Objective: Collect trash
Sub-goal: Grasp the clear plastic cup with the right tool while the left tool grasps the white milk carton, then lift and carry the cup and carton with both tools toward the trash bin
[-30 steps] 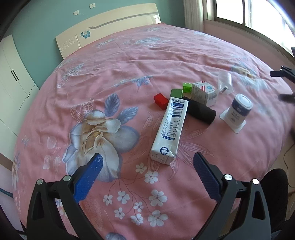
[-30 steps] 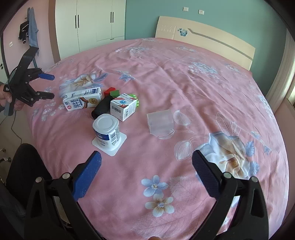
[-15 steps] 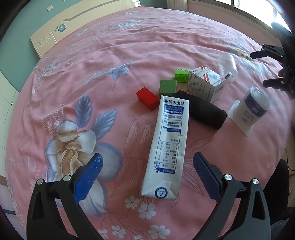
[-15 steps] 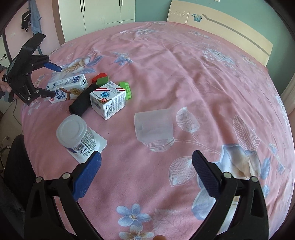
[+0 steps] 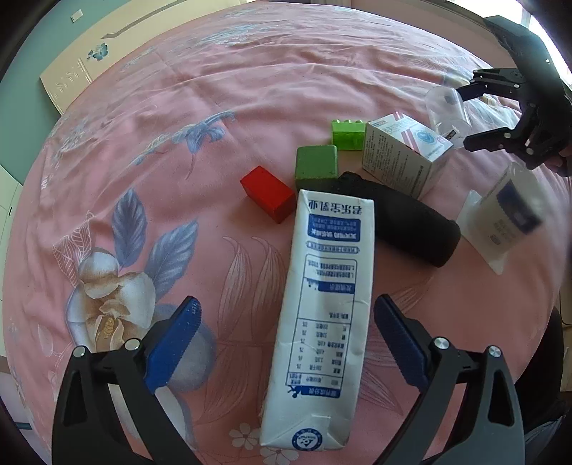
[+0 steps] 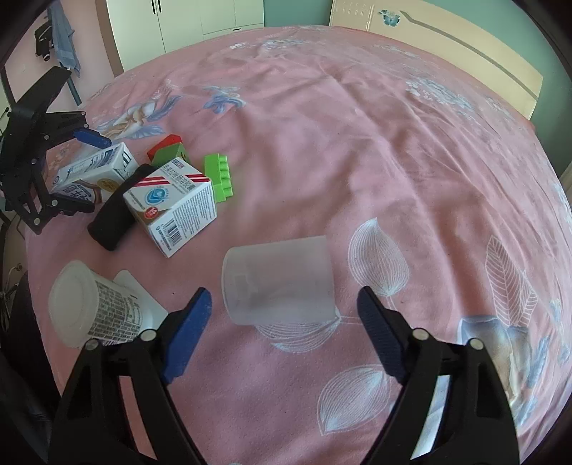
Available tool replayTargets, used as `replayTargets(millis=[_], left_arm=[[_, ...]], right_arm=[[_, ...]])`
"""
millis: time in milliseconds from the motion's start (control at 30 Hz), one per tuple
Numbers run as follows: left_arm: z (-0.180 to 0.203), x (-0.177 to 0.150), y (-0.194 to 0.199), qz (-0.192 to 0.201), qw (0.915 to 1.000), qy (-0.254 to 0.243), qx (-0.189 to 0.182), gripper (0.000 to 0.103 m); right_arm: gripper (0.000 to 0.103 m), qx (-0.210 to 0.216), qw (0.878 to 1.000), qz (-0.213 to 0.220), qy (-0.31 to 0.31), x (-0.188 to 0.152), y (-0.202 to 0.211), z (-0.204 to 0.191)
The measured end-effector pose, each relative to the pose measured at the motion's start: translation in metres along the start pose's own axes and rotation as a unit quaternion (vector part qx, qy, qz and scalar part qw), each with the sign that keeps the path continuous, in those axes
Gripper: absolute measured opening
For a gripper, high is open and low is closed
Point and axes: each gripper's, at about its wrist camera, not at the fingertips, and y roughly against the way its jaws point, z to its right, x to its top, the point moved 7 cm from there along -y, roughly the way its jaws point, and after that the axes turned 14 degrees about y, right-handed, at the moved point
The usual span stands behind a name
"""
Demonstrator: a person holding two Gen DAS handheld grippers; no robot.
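A white and blue milk carton [image 5: 323, 314] lies flat on the pink bed, its near end between the open fingers of my left gripper [image 5: 286, 336]; it also shows in the right wrist view [image 6: 94, 171]. A clear plastic cup [image 6: 279, 282] lies on its side just ahead of my open right gripper [image 6: 284, 322], apart from the pads; it shows in the left wrist view [image 5: 447, 112] too. A small white carton [image 6: 175, 204], a black cylinder [image 5: 411, 221] and a white labelled tub [image 6: 89, 307] on a white lid lie nearby.
A red block [image 5: 268, 193], a green block [image 5: 316, 164] and a green toy brick [image 6: 220, 177] lie among the trash. The pink floral bedspread [image 6: 393, 143] stretches to a cream headboard [image 6: 464, 46]. White wardrobes [image 6: 196, 21] stand behind.
Both grippers moved forward and down: the left now straddles the milk carton's near end, and the right has closed in on the clear cup. Both stay open.
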Motion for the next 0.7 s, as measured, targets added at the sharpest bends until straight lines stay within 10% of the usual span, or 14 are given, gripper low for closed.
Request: replayTargets(millis=[233, 700], left_arm=[[0.001, 0.001, -0.010, -0.009, 0.9999, 0.005, -0.005, 0.070], [0.005, 0.002, -0.009, -0.007, 0.9999, 0.003, -0.015, 0.038]], right_arm=[[0.058, 0.002, 1.000, -0.010, 0.015, 0.007, -0.014, -0.003], [0.055, 0.010, 1.000, -0.018, 0.017, 0.012, -0.018, -0.001]])
